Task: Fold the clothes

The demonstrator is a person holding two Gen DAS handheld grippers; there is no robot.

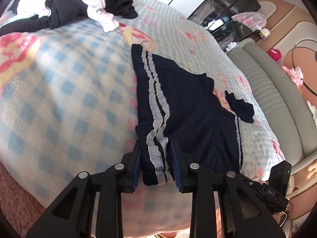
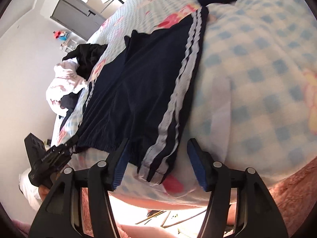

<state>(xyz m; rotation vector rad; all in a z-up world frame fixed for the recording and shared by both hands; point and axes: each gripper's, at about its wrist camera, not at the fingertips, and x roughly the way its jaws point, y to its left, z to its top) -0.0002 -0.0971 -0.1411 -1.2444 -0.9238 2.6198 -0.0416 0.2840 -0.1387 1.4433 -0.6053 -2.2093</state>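
Note:
Dark navy shorts (image 1: pixel 184 103) with two white side stripes lie spread on the blue-checked blanket (image 1: pixel 69 91). My left gripper (image 1: pixel 156 152) has its jaws narrowed around the striped waistband corner at the bed's near edge. In the right wrist view the same shorts (image 2: pixel 138 83) lie ahead. My right gripper (image 2: pixel 156 158) is open, its blue pads on either side of the other striped waistband corner, not pinching it. The left gripper's body shows in the right wrist view (image 2: pixel 49 158), and the right gripper's body in the left wrist view (image 1: pixel 277 184).
A pile of pink and black clothes (image 1: pixel 79 6) lies at the far side of the bed. A small dark garment (image 1: pixel 241 107) lies beside the shorts. A grey padded headboard (image 1: pixel 277 103) runs along the right. Pink fluffy rug (image 2: pixel 293 194) below the bed edge.

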